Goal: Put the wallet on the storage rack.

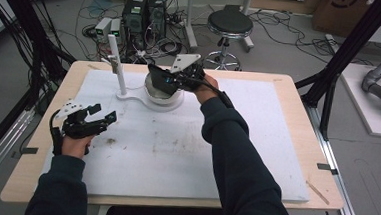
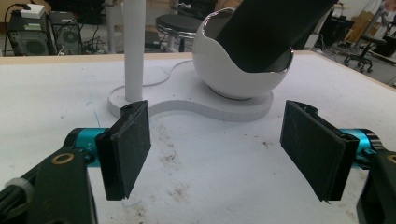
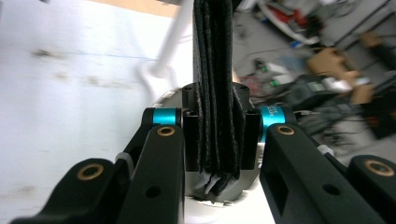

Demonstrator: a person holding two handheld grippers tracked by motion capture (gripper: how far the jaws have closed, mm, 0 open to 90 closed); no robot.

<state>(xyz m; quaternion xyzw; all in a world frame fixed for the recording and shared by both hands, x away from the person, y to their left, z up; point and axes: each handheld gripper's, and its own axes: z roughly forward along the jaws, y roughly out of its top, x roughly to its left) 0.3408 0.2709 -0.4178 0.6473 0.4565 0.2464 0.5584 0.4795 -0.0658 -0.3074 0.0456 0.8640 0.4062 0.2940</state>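
Black wallet (image 1: 159,79) stands in white bowl (image 1: 152,91).

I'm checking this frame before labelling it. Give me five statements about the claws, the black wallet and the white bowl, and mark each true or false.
1. The right claw is shut on the black wallet. True.
2. The left claw grips the white post. False: its jaws stand open with nothing between them, short of the post.
3. The wallet reaches into the white bowl. True: in the left gripper view its lower end sits inside the bowl's opening.
4. The bowl lies tipped over on the bare wooden table. False: it sits on the white base that also carries the post.
5. The left claw hovers directly above the bowl. False: it is over the white mat, nearer the person.
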